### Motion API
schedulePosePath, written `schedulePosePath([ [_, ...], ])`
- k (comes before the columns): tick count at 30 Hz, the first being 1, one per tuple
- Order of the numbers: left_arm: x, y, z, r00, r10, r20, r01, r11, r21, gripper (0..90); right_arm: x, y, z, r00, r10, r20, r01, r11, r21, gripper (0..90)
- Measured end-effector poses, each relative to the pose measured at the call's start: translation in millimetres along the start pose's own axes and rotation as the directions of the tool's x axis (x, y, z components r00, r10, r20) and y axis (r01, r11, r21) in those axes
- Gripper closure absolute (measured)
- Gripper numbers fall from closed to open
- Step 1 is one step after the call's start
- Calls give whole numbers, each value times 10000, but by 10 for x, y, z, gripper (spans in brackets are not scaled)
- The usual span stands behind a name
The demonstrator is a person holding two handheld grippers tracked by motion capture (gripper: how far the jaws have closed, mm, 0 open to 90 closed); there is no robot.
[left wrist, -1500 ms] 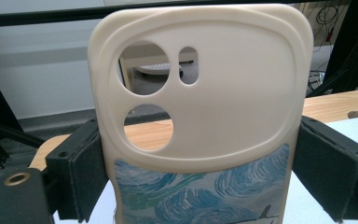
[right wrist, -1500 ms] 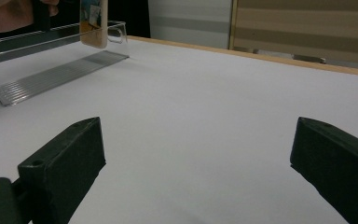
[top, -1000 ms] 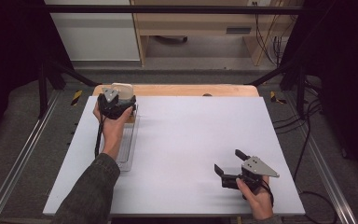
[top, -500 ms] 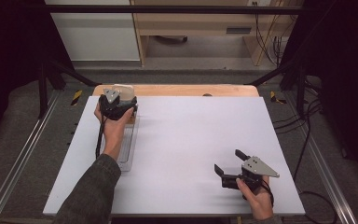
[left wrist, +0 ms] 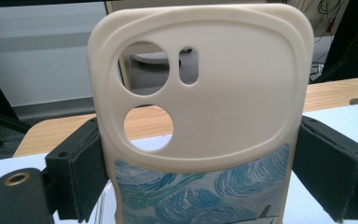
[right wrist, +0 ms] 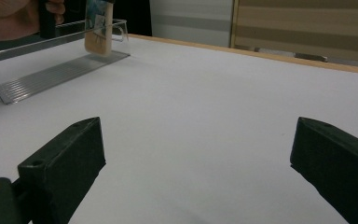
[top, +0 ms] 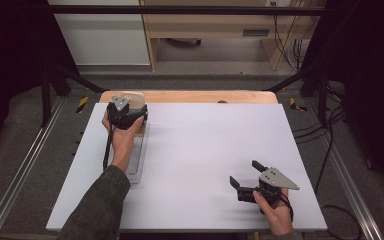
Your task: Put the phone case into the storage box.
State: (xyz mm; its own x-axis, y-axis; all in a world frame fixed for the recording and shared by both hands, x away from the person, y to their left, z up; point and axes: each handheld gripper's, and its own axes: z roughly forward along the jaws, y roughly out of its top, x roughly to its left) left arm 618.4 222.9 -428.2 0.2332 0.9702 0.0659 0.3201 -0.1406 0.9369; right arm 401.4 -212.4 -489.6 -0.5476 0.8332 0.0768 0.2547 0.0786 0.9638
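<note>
Phone case [left wrist: 200,116], cream with blue swirls, stands clamped in the left gripper [top: 125,114] over a clear tray [right wrist: 51,70]. The right gripper [top: 247,182] rests on the white table [top: 205,145], jaws wide apart, empty.

A white board [top: 215,155] covers most of a wooden table [top: 240,96], whose pale edge shows along the far side. A small dark spot [top: 222,102] sits on that wooden edge, near the middle. Metal rails [top: 20,165] run down both sides of the table over a grey floor [top: 360,165]. Yellow-and-black striped tape [top: 82,104] marks the floor just off the table's far left corner, and another strip [top: 294,104] lies off the far right corner. Black cables [top: 325,150] trail across the floor on the right. Beyond the table stand a white cabinet [top: 100,35] and, beside it, a light wooden bench [top: 215,25].
</note>
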Motion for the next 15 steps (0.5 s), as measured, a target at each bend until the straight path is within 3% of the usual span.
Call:
schedulePosePath([
  [15,-9,-41,30,9999,77,-70,-76,9998,178,110,2,-2,1,10000,20,-32,-19,10000,12,30],
])
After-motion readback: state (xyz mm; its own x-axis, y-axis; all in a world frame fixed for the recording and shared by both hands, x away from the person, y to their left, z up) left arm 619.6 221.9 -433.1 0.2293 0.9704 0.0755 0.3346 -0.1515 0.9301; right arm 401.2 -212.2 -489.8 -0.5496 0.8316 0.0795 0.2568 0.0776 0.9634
